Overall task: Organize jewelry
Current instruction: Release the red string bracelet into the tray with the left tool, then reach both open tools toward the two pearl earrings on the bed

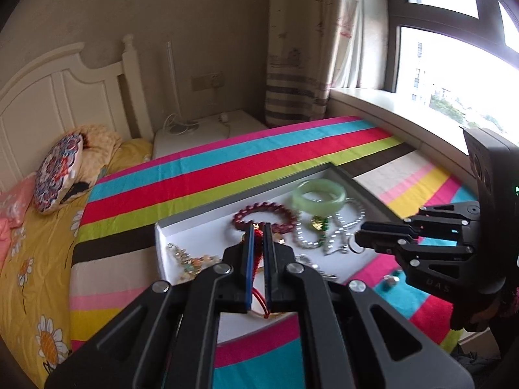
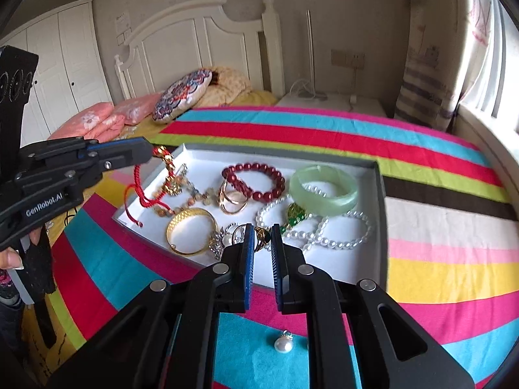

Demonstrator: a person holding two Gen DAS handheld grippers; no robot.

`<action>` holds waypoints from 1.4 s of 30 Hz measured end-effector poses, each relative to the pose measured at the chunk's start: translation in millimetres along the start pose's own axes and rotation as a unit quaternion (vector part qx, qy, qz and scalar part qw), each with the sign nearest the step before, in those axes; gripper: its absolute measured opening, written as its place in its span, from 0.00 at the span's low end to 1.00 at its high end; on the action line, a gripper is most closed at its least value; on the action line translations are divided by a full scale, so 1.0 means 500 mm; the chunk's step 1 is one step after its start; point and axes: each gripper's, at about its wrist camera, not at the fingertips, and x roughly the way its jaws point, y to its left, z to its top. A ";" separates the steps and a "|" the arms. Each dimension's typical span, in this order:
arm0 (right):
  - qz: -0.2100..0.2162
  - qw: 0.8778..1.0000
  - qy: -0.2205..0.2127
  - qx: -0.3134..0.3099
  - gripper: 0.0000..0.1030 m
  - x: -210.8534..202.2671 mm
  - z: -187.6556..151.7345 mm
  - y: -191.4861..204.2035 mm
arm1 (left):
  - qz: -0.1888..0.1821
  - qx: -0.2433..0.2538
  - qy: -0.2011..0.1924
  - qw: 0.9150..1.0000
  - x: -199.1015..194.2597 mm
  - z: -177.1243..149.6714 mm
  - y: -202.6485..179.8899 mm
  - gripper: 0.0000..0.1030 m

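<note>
Looks like the sorting is mid-way: the left gripper point(image 2: 152, 153) is clamped on a red cord point(image 2: 142, 191) with a gold charm point(image 2: 170, 181) dangling off it, held just over the near-left corner of the white tray point(image 2: 201, 152) on the striped bedspread. The right gripper point(image 2: 261, 236) is pinched nearly closed on a small gold ring point(image 2: 263, 236) above the tray's front edge. Next I'd guess each piece needs lowering into a bare patch, then letting go, without snagging the pearl strands point(image 2: 324, 230). Cord is thin and floppy, so it'll trail. One loose pearl point(image 2: 281, 344) sits outside on the blanket
</note>
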 end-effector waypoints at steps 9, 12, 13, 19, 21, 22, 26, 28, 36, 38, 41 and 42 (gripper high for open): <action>0.000 1.000 0.025 0.003 0.11 0.046 -0.015 0.006 | 0.040 -0.004 0.020 0.999 0.025 -0.032 0.032 0.04; -0.002 1.000 0.029 0.002 0.11 0.053 -0.016 0.006 | 0.051 -0.004 0.023 0.998 0.032 -0.038 0.035 0.04; -0.003 1.000 0.030 0.001 0.11 0.054 -0.017 0.007 | 0.054 -0.003 0.025 0.998 0.033 -0.040 0.035 0.04; -0.015 0.999 0.031 0.001 0.13 0.061 -0.014 0.002 | 0.078 0.004 0.028 0.997 0.036 -0.049 0.035 0.15; -0.016 0.999 0.029 0.009 0.19 0.058 -0.014 -0.003 | 0.084 0.003 0.021 0.996 0.030 -0.049 0.035 0.37; -0.014 0.999 0.029 0.014 0.31 0.057 -0.015 -0.007 | 0.088 0.003 0.015 0.996 0.025 -0.049 0.035 0.49; -0.007 0.999 0.016 0.038 0.54 0.041 -0.023 -0.023 | 0.094 0.003 0.009 0.996 0.016 -0.052 0.035 0.62; -0.008 0.999 0.008 0.043 0.54 0.031 -0.026 -0.030 | 0.096 0.004 0.009 0.995 0.017 -0.054 0.034 0.67; -0.010 0.998 -0.016 0.064 0.55 -0.012 -0.025 -0.065 | 0.114 0.005 0.006 0.993 0.016 -0.064 0.029 0.86; -0.013 0.997 -0.022 0.071 0.55 -0.027 -0.029 -0.078 | 0.119 0.006 0.005 0.993 0.013 -0.066 0.025 0.90; -0.021 0.996 -0.031 0.079 0.55 -0.052 -0.042 -0.097 | 0.123 0.006 0.002 0.992 0.004 -0.072 0.016 0.94; -0.027 0.996 -0.032 0.080 0.55 -0.062 -0.048 -0.104 | 0.126 0.006 0.001 0.992 -0.002 -0.075 0.011 0.95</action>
